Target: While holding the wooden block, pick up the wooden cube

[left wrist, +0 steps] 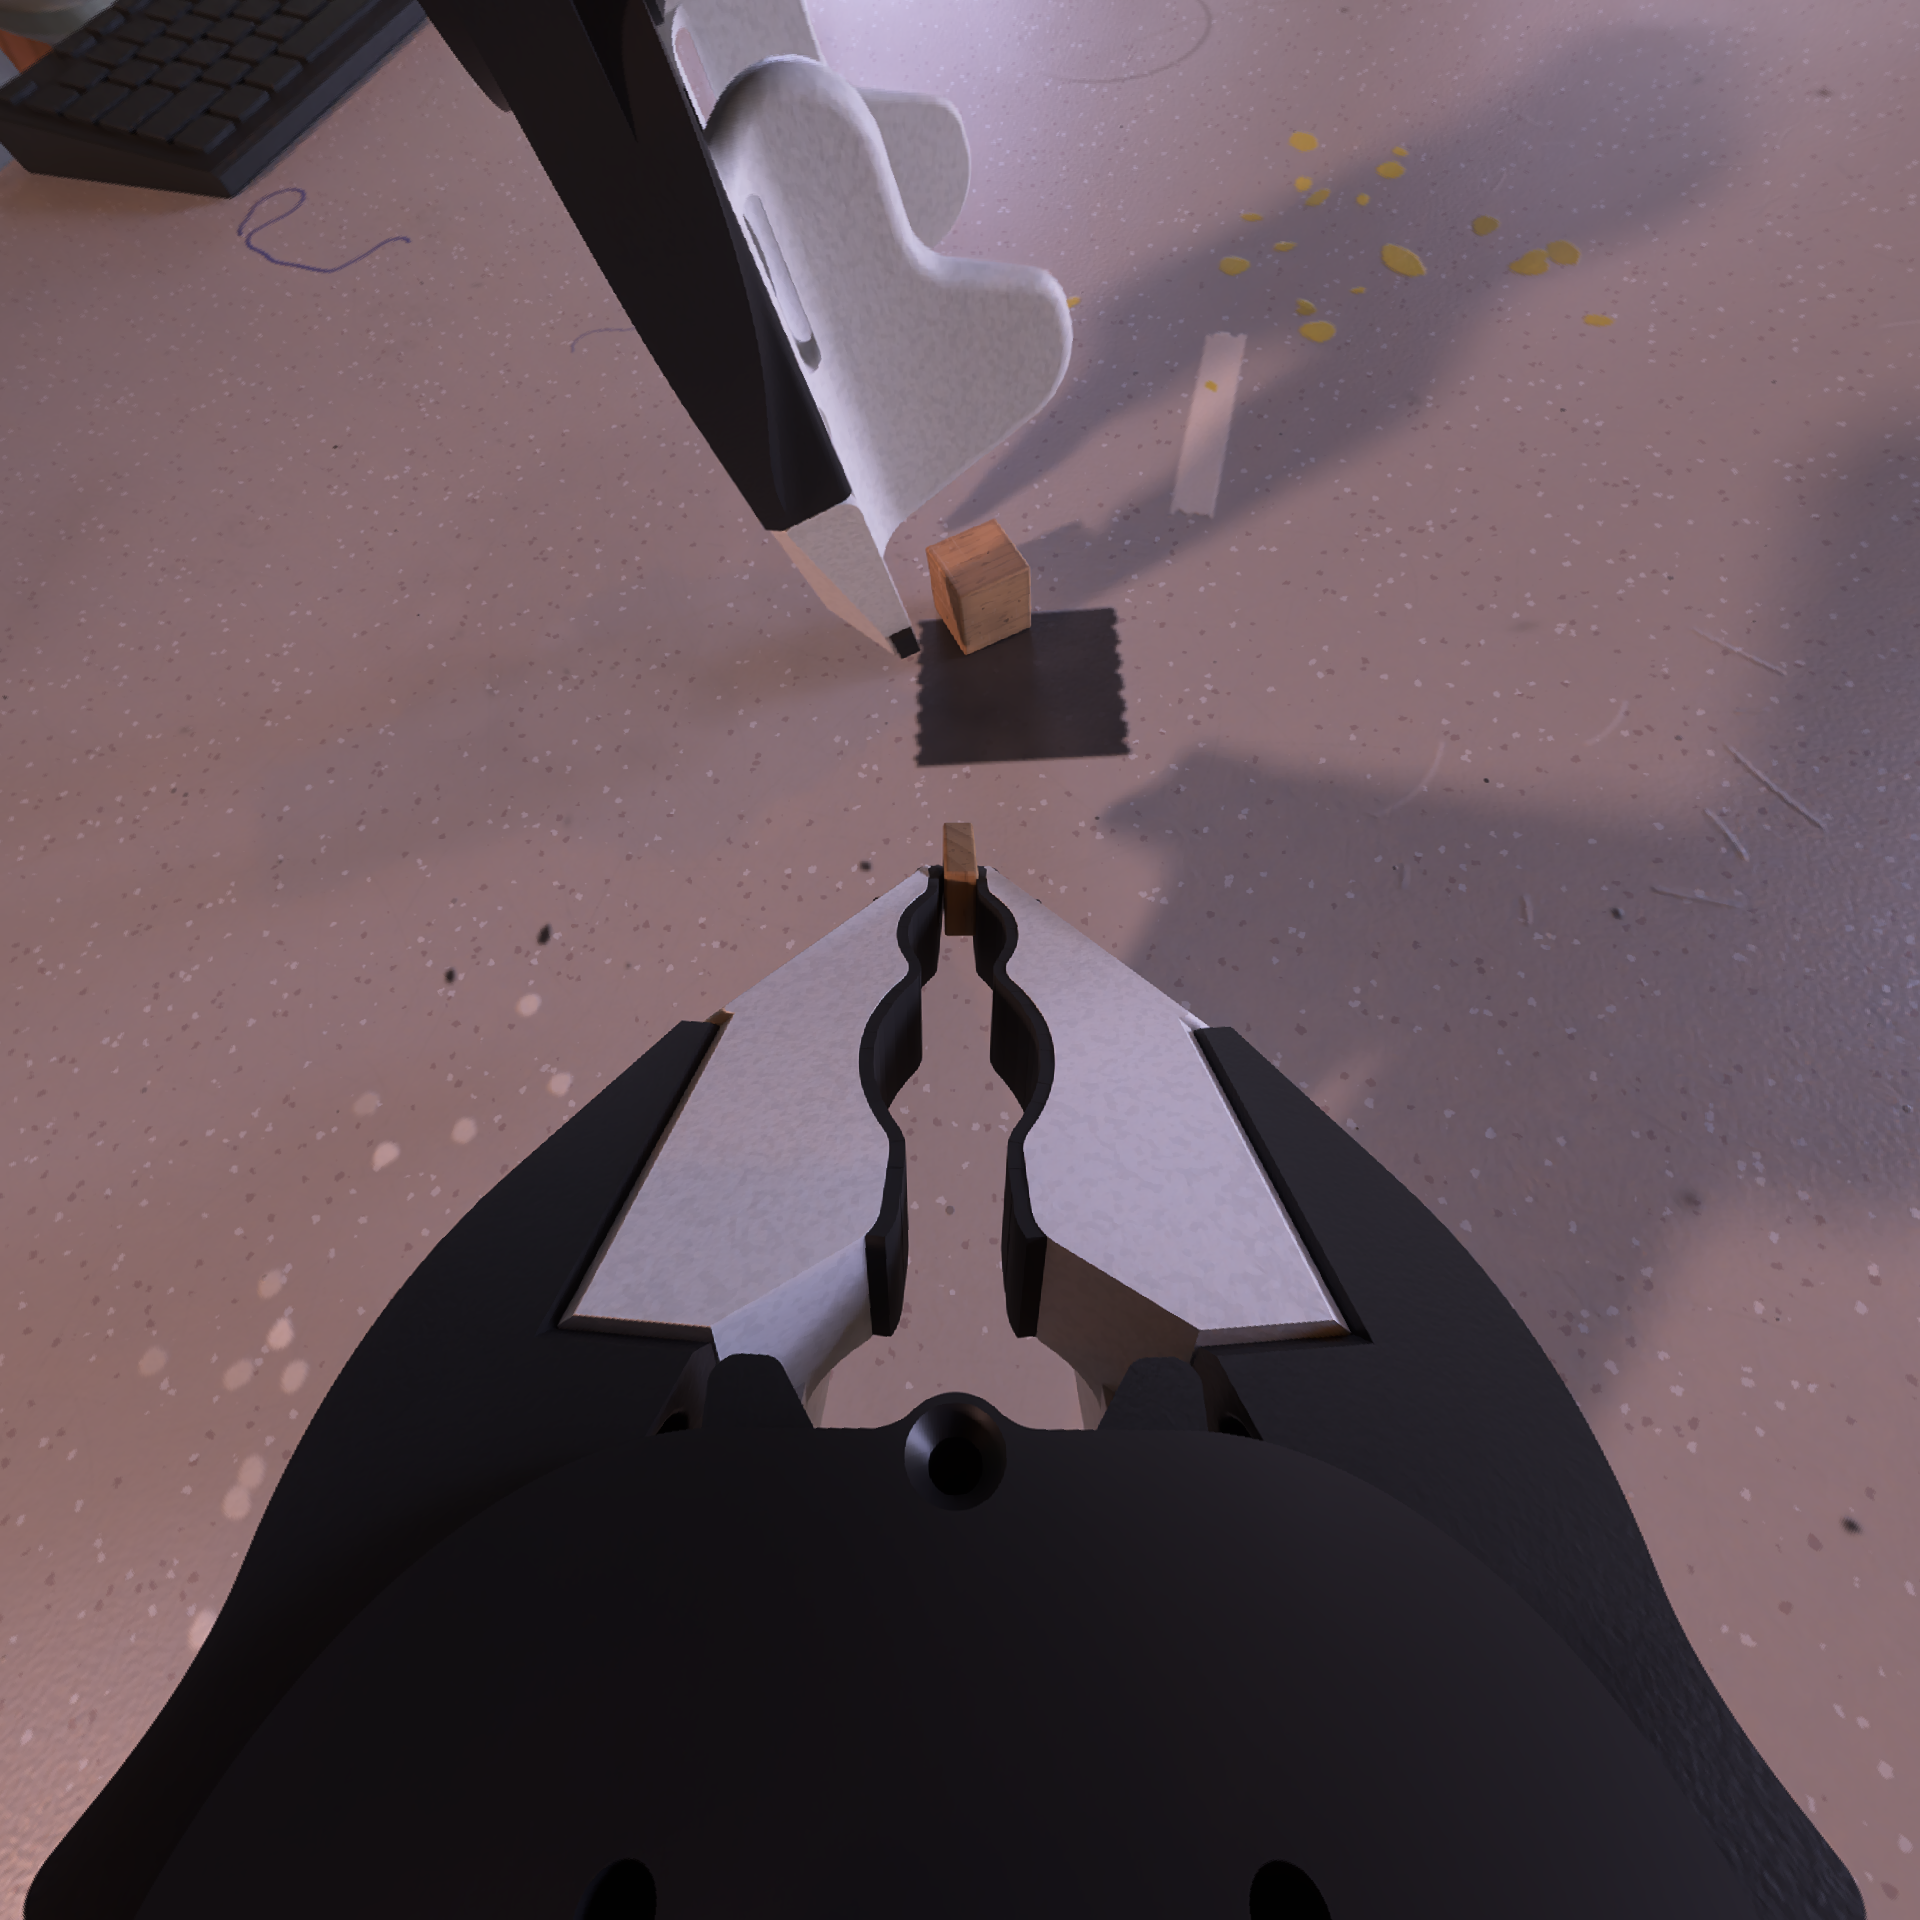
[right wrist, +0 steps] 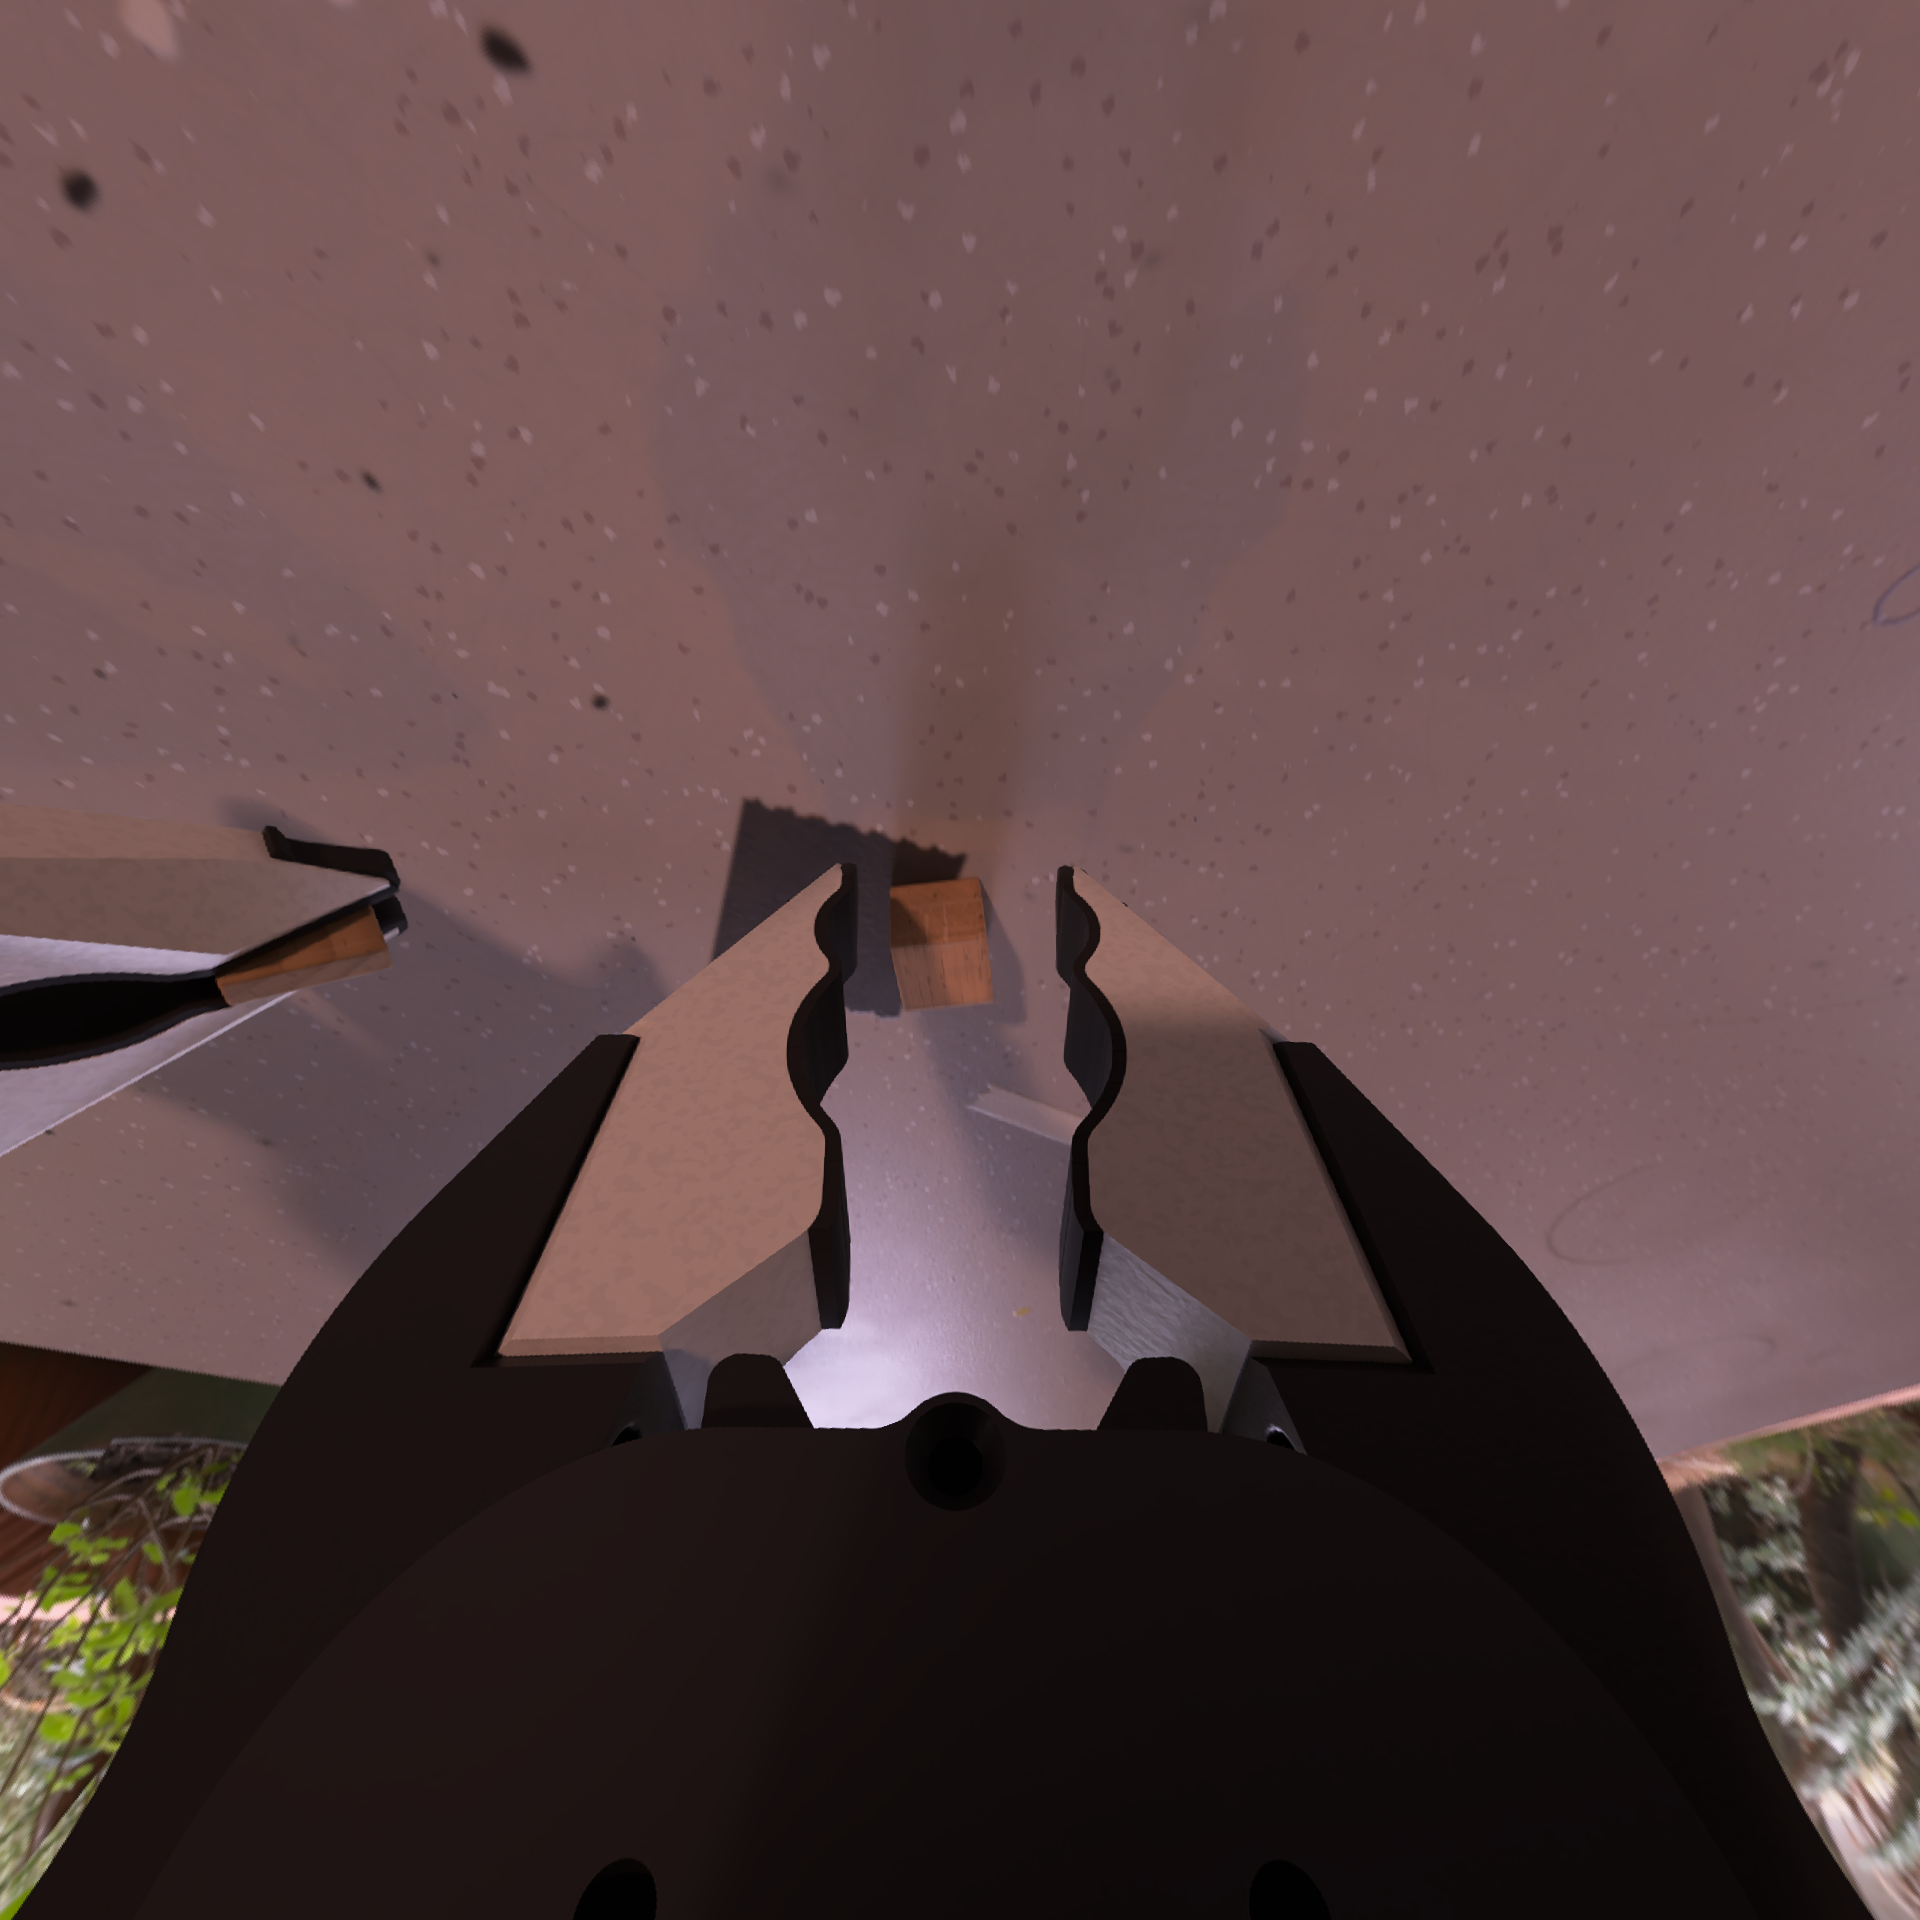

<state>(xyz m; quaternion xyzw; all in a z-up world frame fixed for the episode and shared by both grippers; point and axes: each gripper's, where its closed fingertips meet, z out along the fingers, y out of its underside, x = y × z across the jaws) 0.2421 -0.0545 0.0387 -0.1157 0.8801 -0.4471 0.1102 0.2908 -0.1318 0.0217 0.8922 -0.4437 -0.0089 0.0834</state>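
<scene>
Left hand-held gripper (left wrist: 958, 883) clamped on the wooden block (left wrist: 958, 878), a thin slab pinched at the fingertips, long axis running forward along the fingers, off the worktop (left wrist: 416, 727); right hand-held gripper (right wrist: 956, 894) spread apart, astride the wooden cube (right wrist: 940, 940); cube resting on the worktop at the edge of a dark patch (left wrist: 1023, 691), untouched.

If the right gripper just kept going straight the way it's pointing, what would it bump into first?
Most likely the wooden cube: it sits just ahead of the open right gripper, roughly in line with the gap between the fingers. Depth is hard to judge, so a fingertip might reach the table first.
</scene>
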